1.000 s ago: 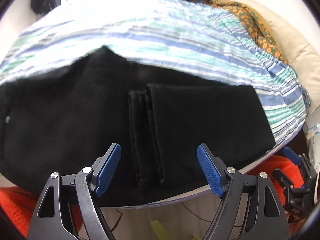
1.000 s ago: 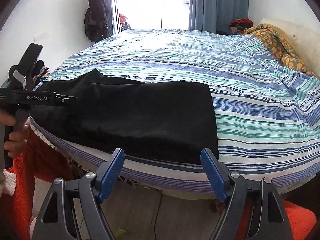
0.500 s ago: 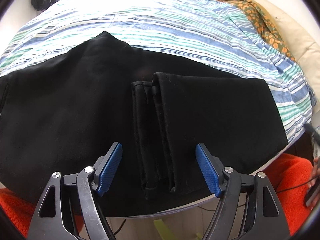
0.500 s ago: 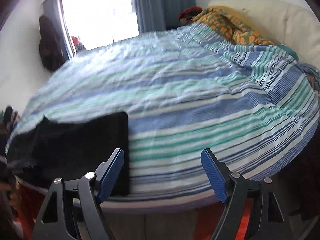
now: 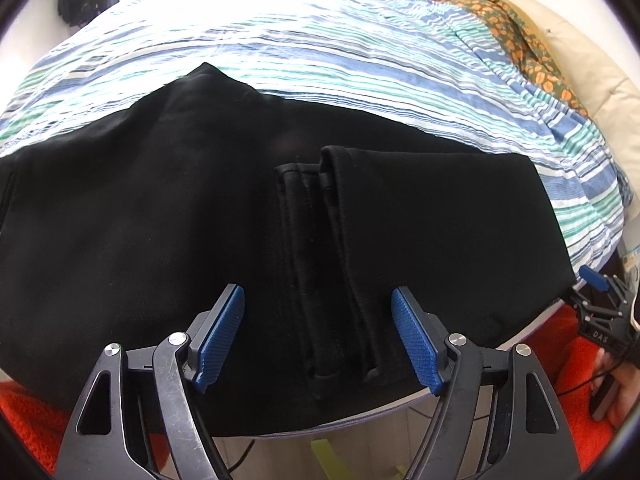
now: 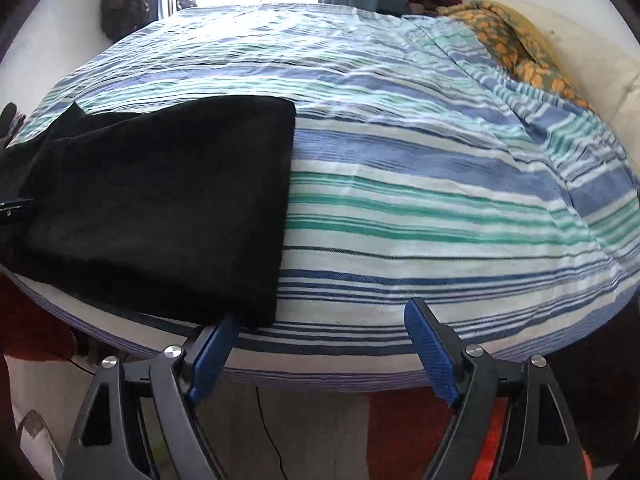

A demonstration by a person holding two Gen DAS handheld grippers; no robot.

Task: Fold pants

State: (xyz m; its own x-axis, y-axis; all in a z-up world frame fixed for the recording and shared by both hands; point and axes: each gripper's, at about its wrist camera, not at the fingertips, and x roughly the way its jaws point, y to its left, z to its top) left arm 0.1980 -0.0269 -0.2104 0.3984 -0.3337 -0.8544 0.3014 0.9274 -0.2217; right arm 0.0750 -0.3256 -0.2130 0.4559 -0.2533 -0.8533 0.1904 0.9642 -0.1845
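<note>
The black pants (image 5: 168,216) lie flat on the striped bed (image 5: 360,52), along its near edge. They appear already folded lengthwise, one leg on the other, and the leg ends are turned back over the middle: in the left wrist view the hems (image 5: 320,264) sit as stacked edges at about 6 o'clock, running toward 12, with the doubled leg section spreading to 3 o'clock and the wider seat and waist part to 9 o'clock. So I judge the first folds done; what seems left is one more fold to bring the bundle down to a compact packet, and perhaps some smoothing.

The left tool (image 5: 318,340) hovers over the hems with its jaws spread wide, holding nothing; the hems lie between the two blue pads in the view. The right tool (image 6: 318,354) is also spread wide and empty, at the bed's edge, with the folded right-hand end of the pants at its 10 o'clock; its left pad is just beside the cloth's near corner, though contact is not clear. An orange patterned blanket (image 6: 516,44) lies at 1 o'clock, well apart.
</note>
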